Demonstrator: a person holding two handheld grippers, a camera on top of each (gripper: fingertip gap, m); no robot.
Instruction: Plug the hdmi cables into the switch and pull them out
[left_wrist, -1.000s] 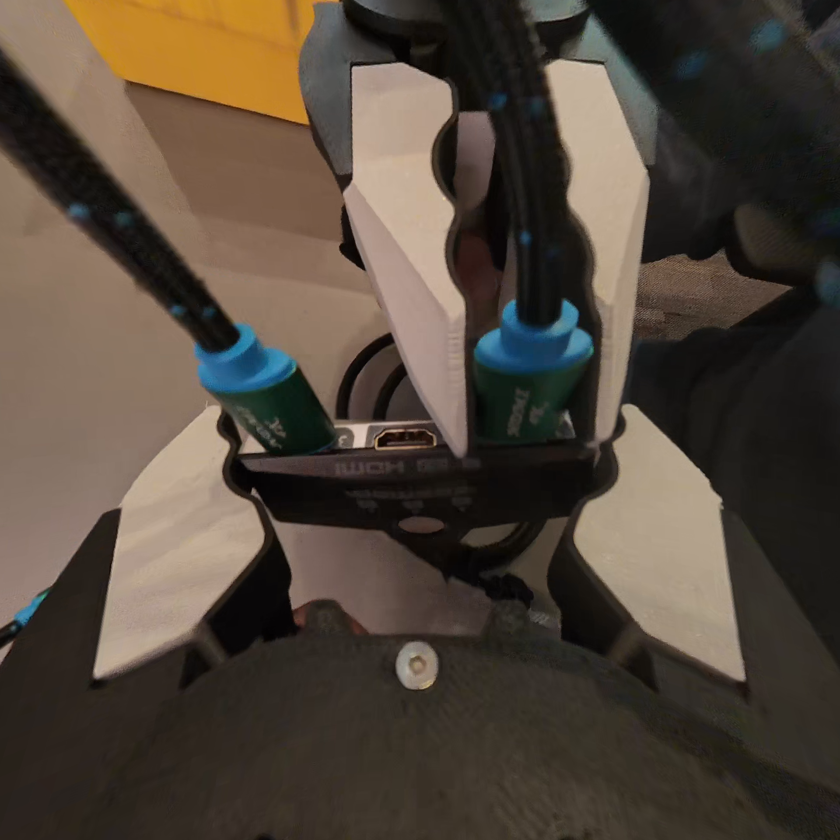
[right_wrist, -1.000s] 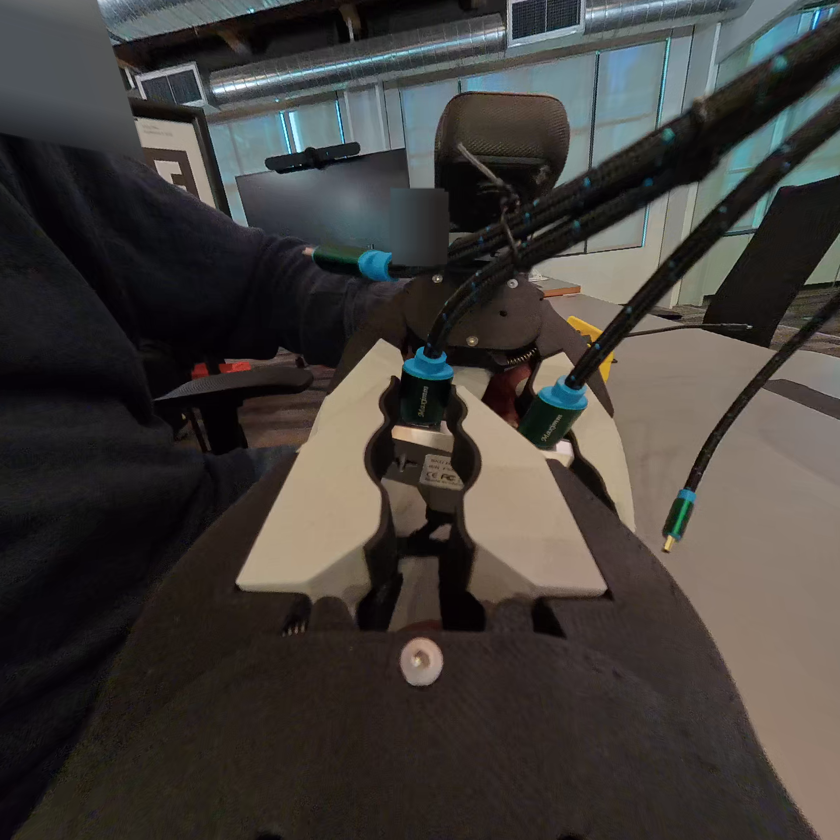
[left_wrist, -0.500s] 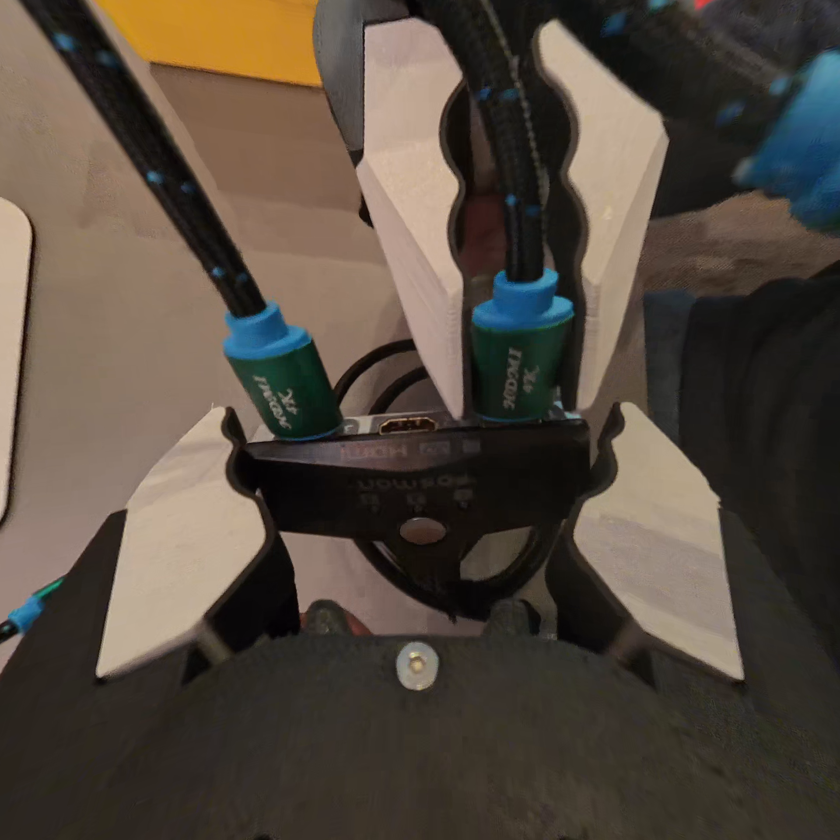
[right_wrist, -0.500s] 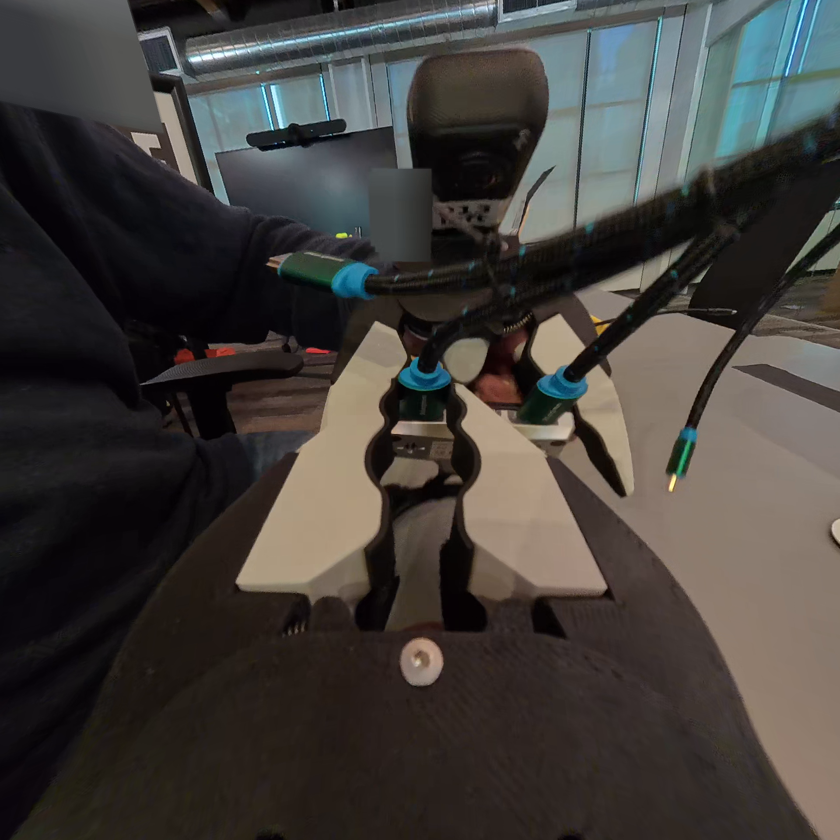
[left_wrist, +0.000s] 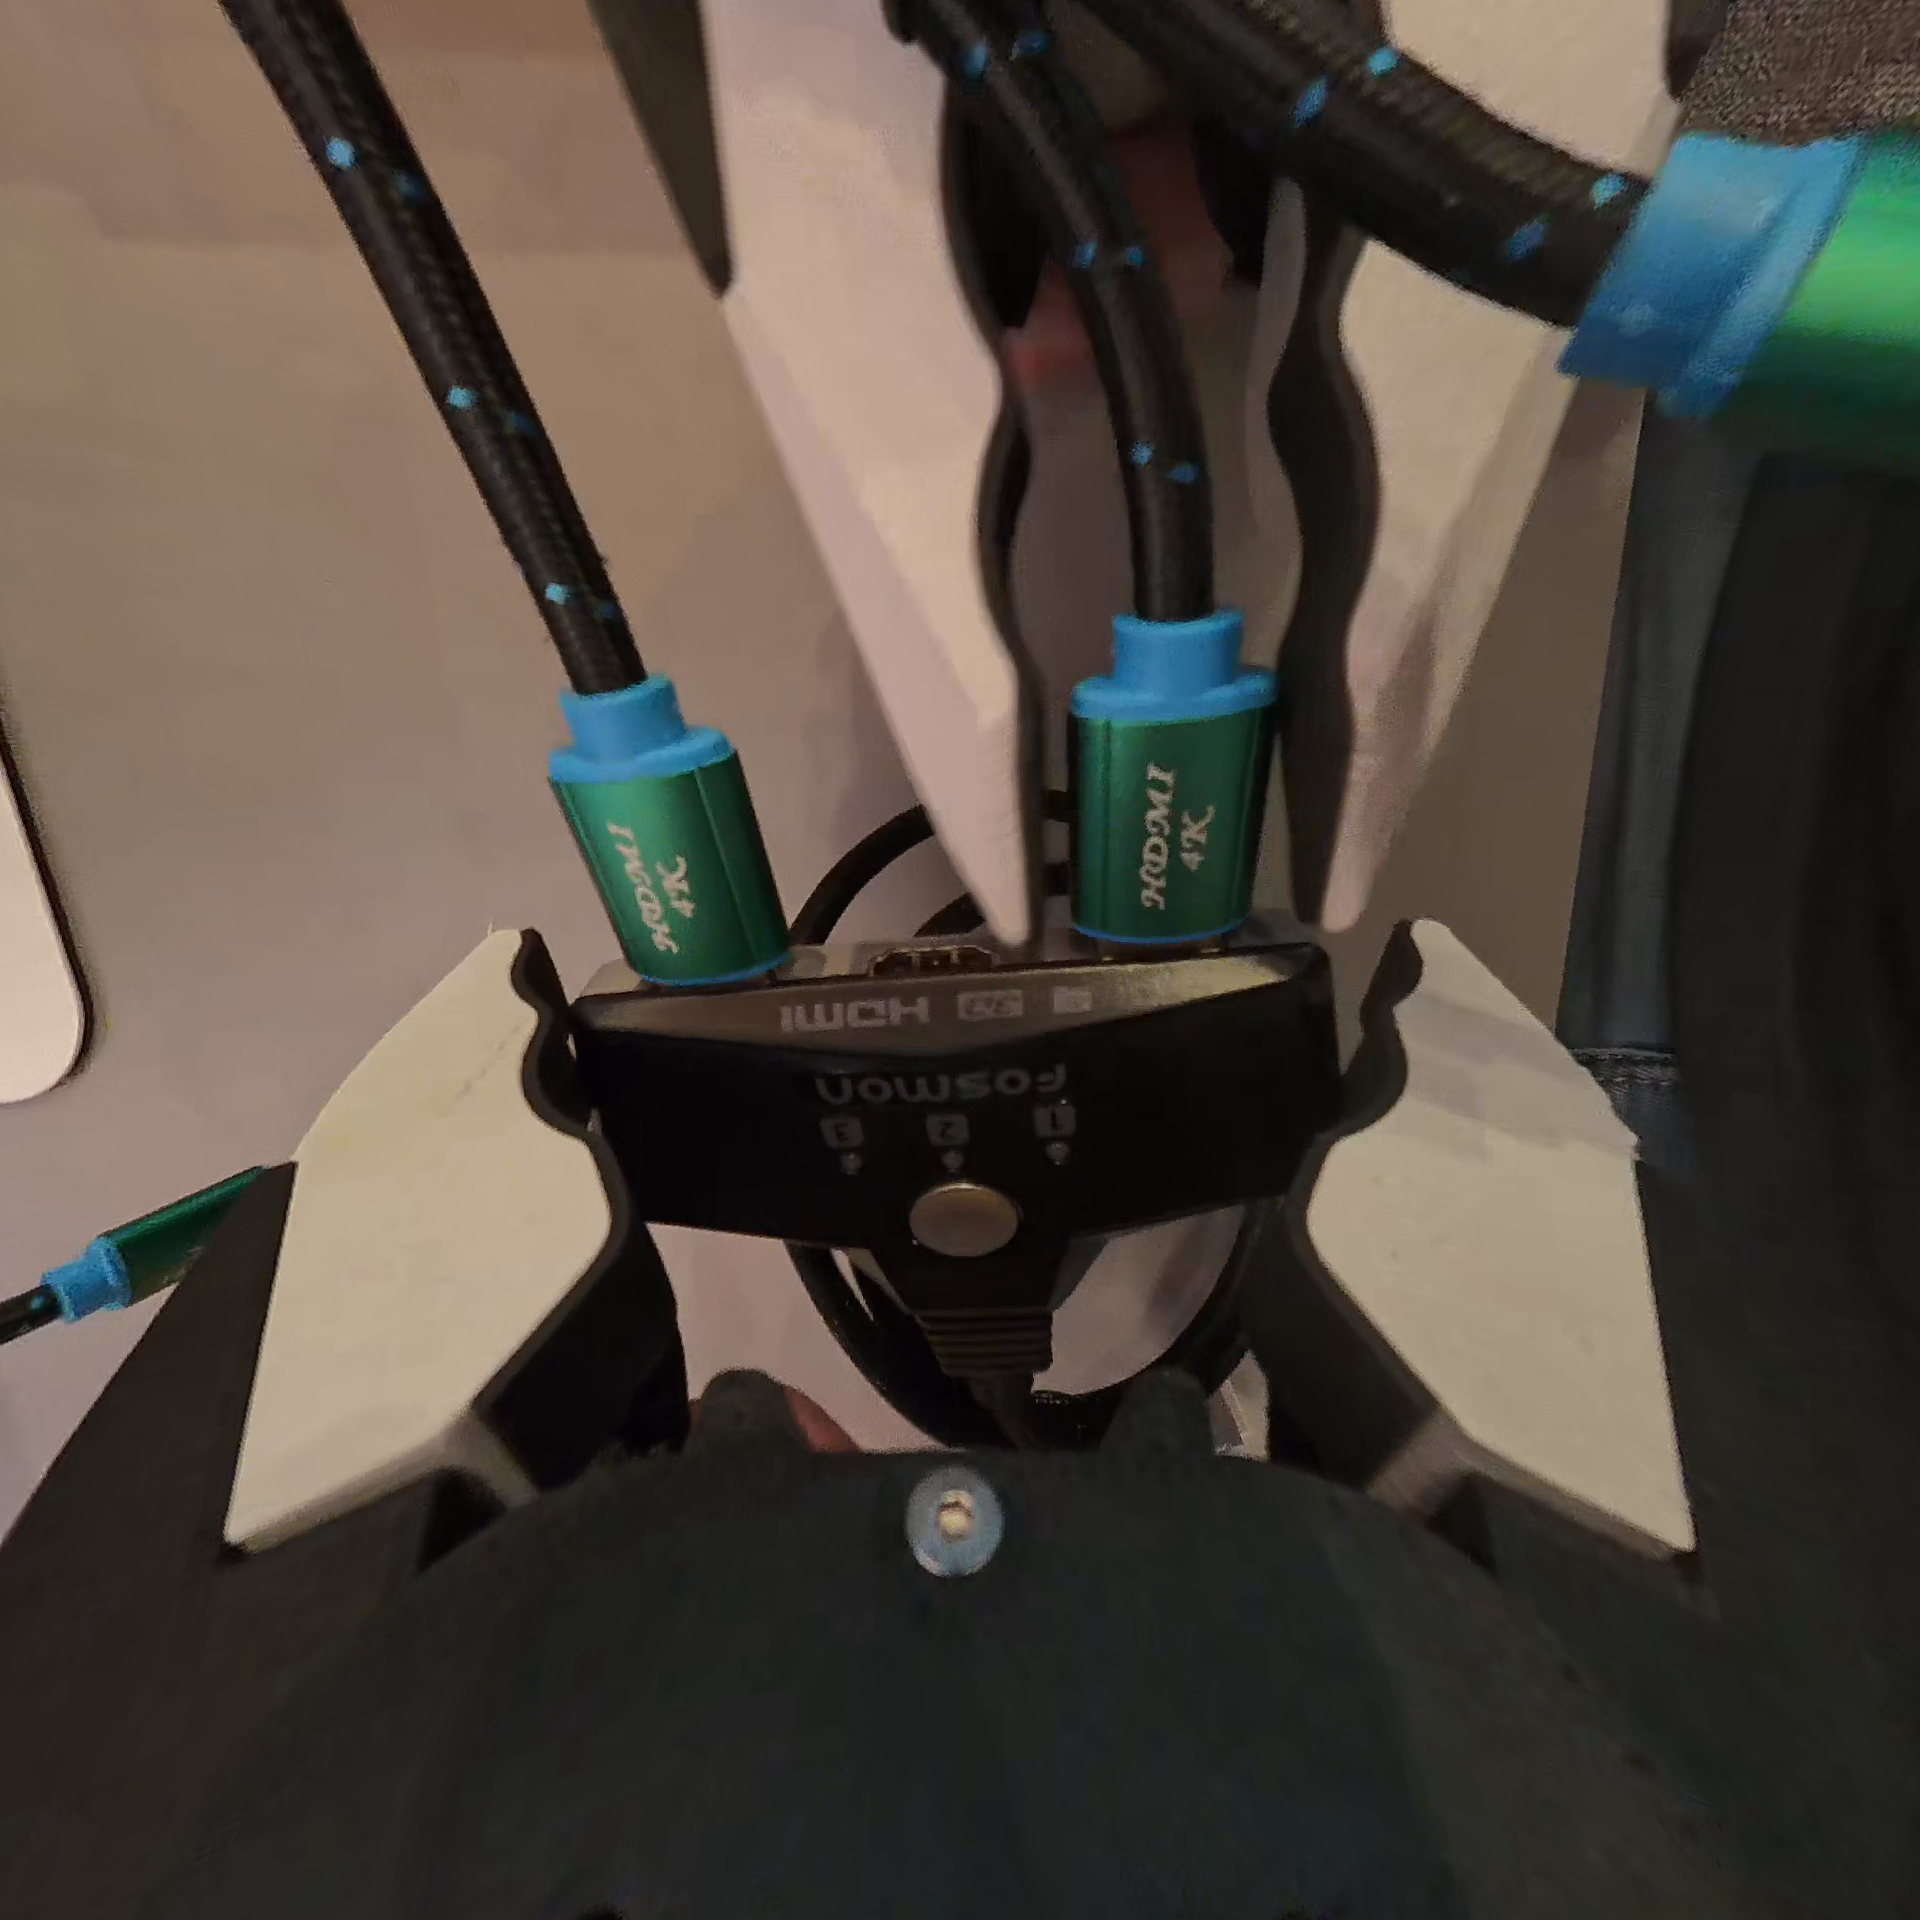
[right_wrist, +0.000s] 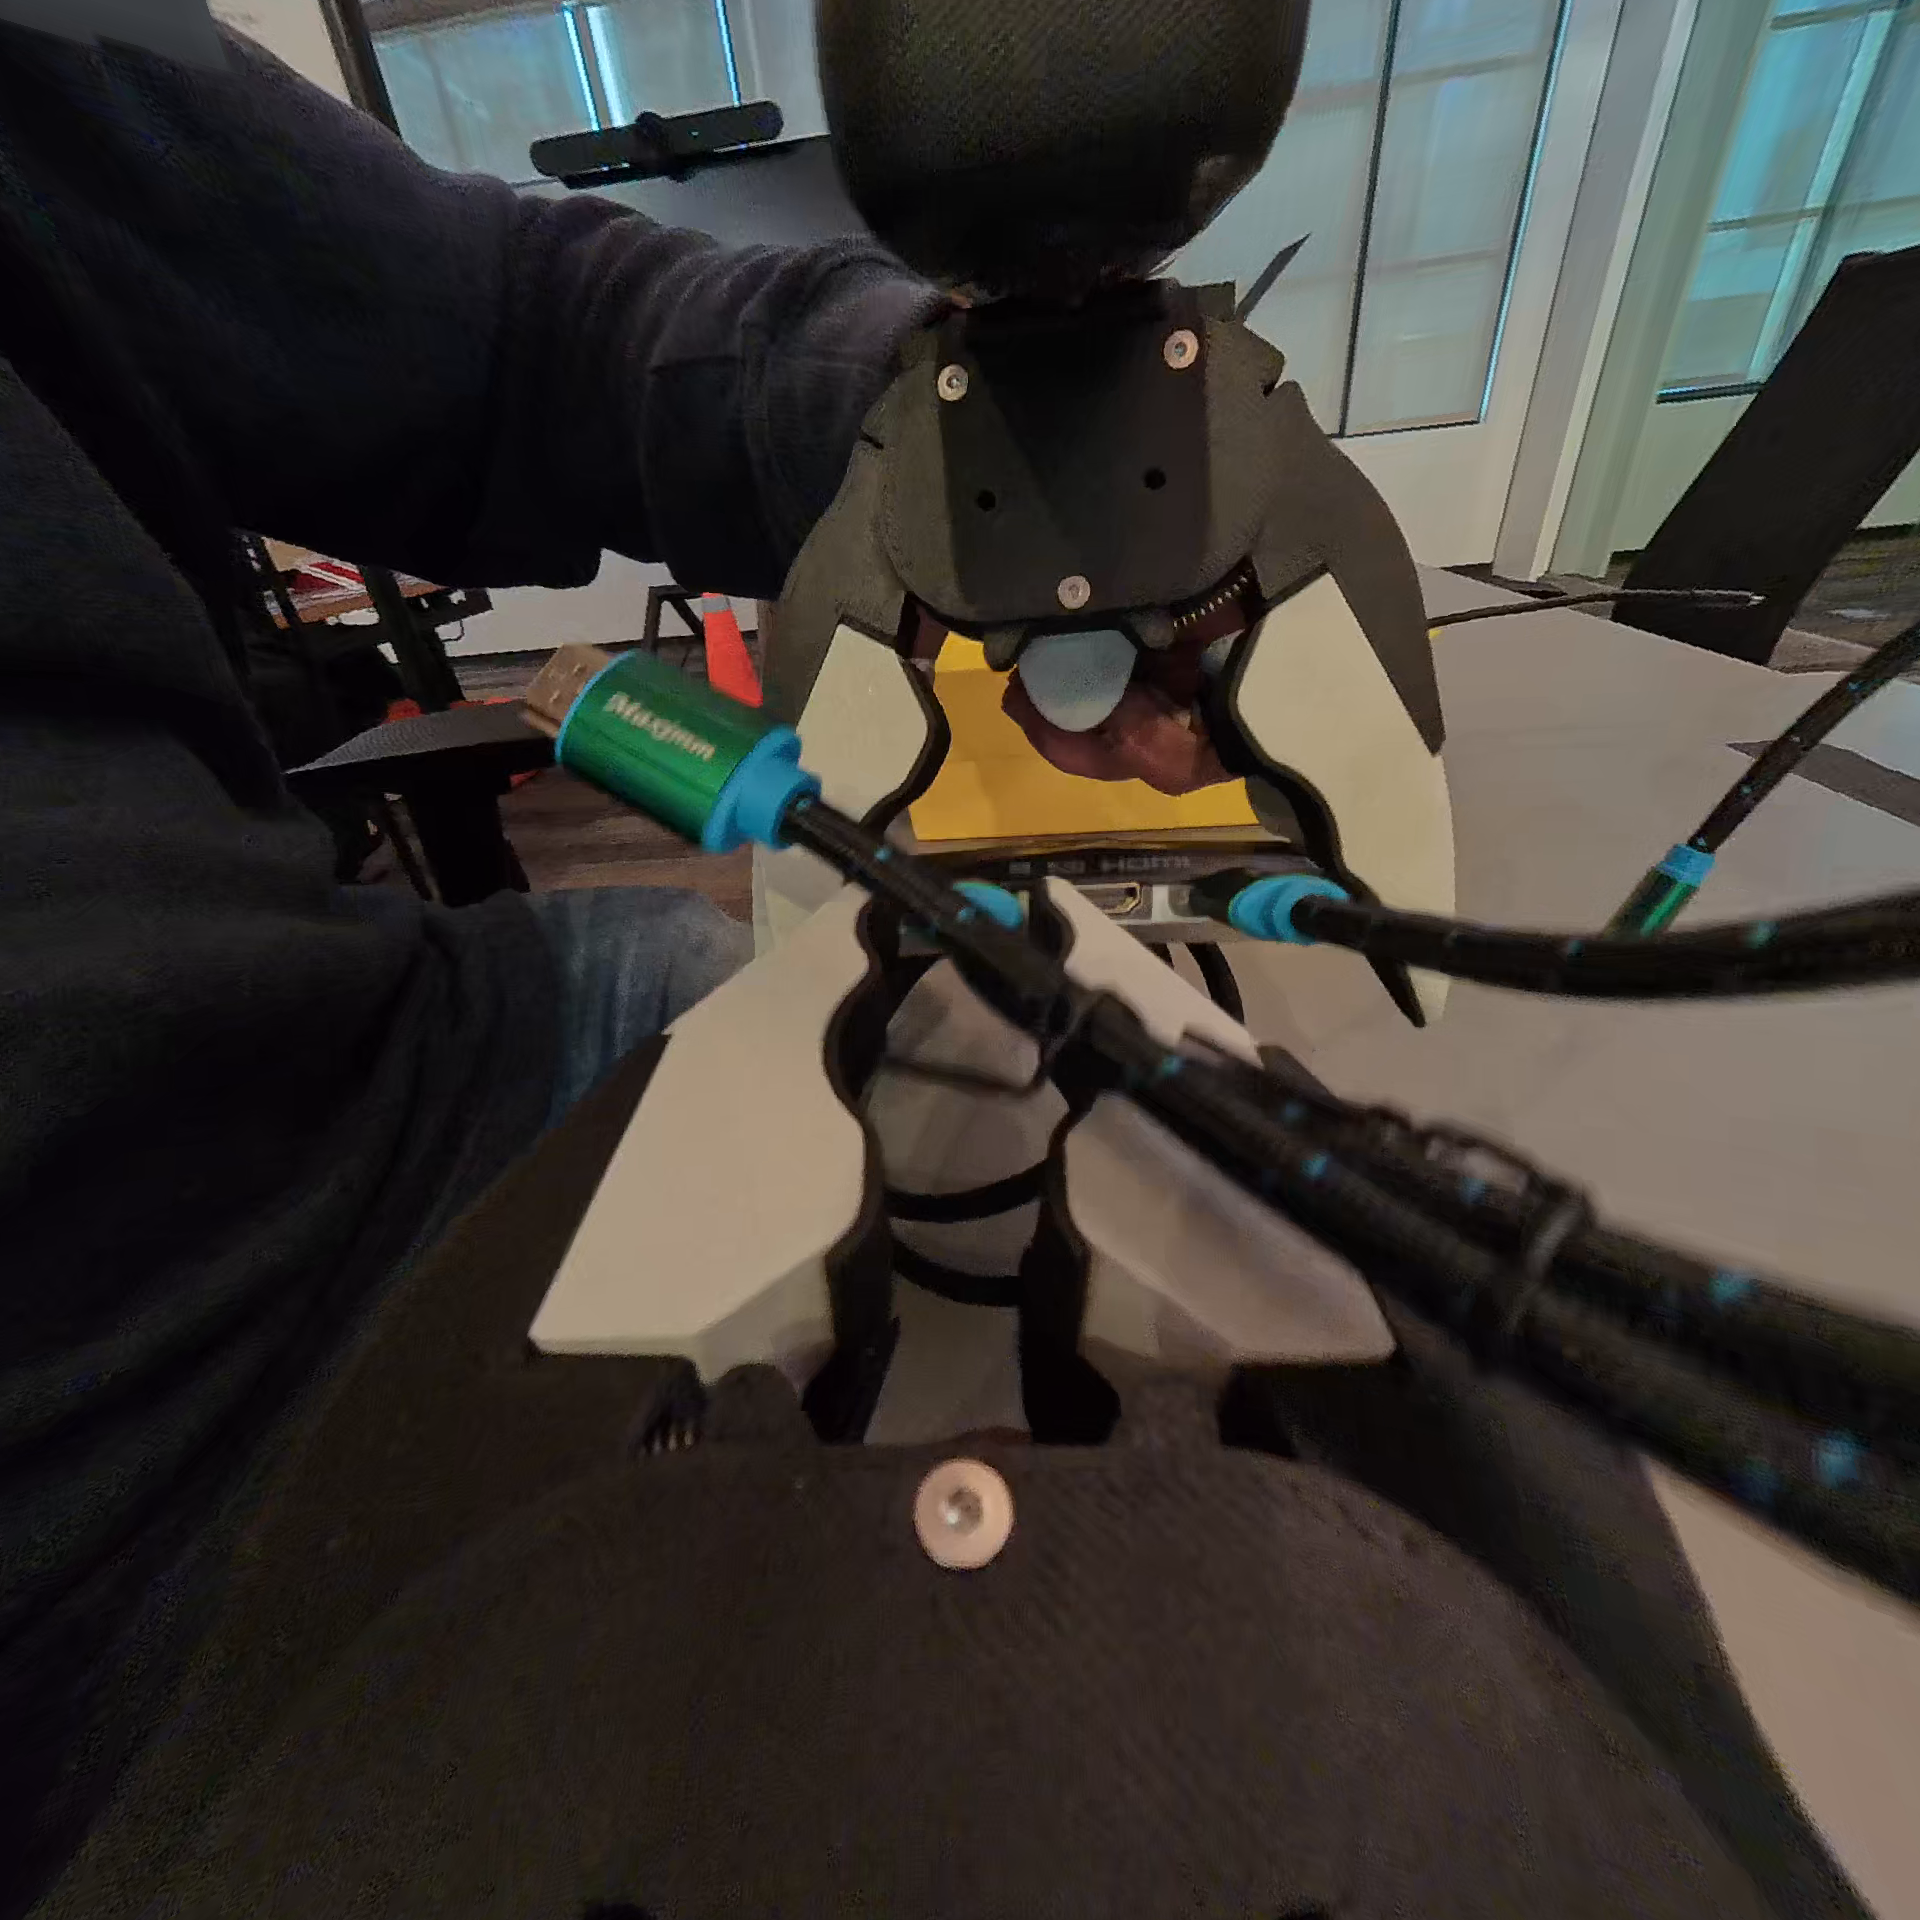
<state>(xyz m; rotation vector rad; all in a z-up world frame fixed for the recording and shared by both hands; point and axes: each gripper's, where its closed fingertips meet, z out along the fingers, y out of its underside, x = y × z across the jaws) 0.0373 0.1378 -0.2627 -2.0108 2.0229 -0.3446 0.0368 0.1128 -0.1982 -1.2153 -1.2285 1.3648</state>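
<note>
My left gripper (left_wrist: 961, 997) is shut on the black HDMI switch (left_wrist: 935, 1091), gripping its two ends. Two green plugs with blue collars sit in the outer ports: the left plug (left_wrist: 665, 831) and the right plug (left_wrist: 1169, 800). The middle port (left_wrist: 930, 956) is empty. My right gripper (left_wrist: 1174, 914) comes in from above with its white fingers (left_wrist: 914, 623) closed on the right plug. In the right wrist view my right gripper (right_wrist: 956, 914) faces the left gripper (right_wrist: 1101, 883) and the switch (right_wrist: 1143, 864). A loose green plug (right_wrist: 665, 748) hangs from the cable bundle.
The braided black cables (right_wrist: 1455, 1195) cross the right wrist view. A small loose plug (left_wrist: 156, 1247) dangles at the left. A yellow object (right_wrist: 1039, 769) lies on the grey table (right_wrist: 1610, 790). A person's dark sleeve (right_wrist: 416, 416) fills the left. A white pad (left_wrist: 31, 935) lies at the table's left. There is about 5 cm between the tips of the two grippers.
Both grippers have tilted together with the switch. The cable bundle and the loose plug have swung down across the right wrist view. Both plugs stay in the switch and both grips are unchanged.
</note>
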